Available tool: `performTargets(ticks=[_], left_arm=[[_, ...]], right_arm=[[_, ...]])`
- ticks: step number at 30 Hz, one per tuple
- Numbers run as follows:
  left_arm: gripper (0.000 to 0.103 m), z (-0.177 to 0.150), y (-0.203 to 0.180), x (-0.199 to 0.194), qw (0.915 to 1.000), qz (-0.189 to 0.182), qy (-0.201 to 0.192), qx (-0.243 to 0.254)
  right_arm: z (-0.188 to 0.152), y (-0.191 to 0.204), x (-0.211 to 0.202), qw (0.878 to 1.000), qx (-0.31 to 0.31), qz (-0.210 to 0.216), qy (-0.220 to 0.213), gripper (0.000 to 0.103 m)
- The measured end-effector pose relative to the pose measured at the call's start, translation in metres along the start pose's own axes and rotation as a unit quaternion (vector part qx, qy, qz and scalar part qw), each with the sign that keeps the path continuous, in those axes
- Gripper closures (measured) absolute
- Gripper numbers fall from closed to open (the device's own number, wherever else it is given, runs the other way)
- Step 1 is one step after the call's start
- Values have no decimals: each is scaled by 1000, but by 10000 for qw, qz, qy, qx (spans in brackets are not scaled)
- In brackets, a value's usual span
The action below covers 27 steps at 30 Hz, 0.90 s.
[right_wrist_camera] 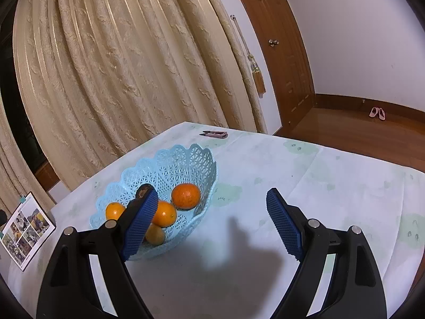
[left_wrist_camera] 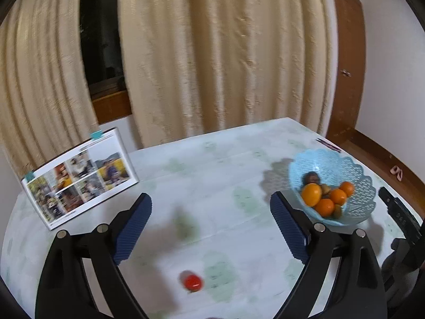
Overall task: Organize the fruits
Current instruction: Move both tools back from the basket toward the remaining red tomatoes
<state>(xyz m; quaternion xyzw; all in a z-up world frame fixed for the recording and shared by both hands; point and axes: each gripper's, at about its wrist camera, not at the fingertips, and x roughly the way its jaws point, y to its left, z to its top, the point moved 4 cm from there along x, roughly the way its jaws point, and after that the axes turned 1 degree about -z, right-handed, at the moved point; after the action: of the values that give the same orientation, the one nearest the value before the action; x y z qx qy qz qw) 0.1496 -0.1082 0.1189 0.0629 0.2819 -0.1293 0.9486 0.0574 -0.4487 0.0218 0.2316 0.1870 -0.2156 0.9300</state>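
Observation:
A light blue lattice basket (left_wrist_camera: 353,186) stands on the table at the right; it also shows in the right wrist view (right_wrist_camera: 186,159). It holds several oranges (left_wrist_camera: 311,194) (right_wrist_camera: 186,196) and a dark brown fruit (left_wrist_camera: 312,177). A small red tomato (left_wrist_camera: 192,281) lies alone on the tablecloth, between and below my left gripper's fingers. My left gripper (left_wrist_camera: 211,207) is open and empty above the table. My right gripper (right_wrist_camera: 211,204) is open and empty, its left finger (right_wrist_camera: 140,220) in front of the basket.
A photo booklet (left_wrist_camera: 79,175) stands at the table's left side, also visible in the right wrist view (right_wrist_camera: 25,228). A small clipper-like tool (right_wrist_camera: 215,134) lies at the table's far edge. Cream curtains hang behind the table. The right gripper's body (left_wrist_camera: 398,218) shows at the right edge.

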Motion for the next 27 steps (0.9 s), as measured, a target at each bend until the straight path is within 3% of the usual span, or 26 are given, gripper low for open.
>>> performTargets(ticks=[8, 15, 22, 27], left_arm=[[12, -27, 59, 6, 9973, 302, 325, -585], [12, -53, 73, 19, 9948, 336, 626, -723], [12, -78, 76, 35, 9921, 329, 951, -749], [12, -94, 68, 47, 9905, 263, 1171, -672]], right_arm=[[-12, 6, -10, 9998, -19, 105, 165, 18], [-26, 25, -23, 9985, -134, 365, 387, 18], [-48, 78, -42, 9887, -582, 1142, 781, 18], [-81, 127, -59, 9683, -1299, 1777, 1179, 18]])
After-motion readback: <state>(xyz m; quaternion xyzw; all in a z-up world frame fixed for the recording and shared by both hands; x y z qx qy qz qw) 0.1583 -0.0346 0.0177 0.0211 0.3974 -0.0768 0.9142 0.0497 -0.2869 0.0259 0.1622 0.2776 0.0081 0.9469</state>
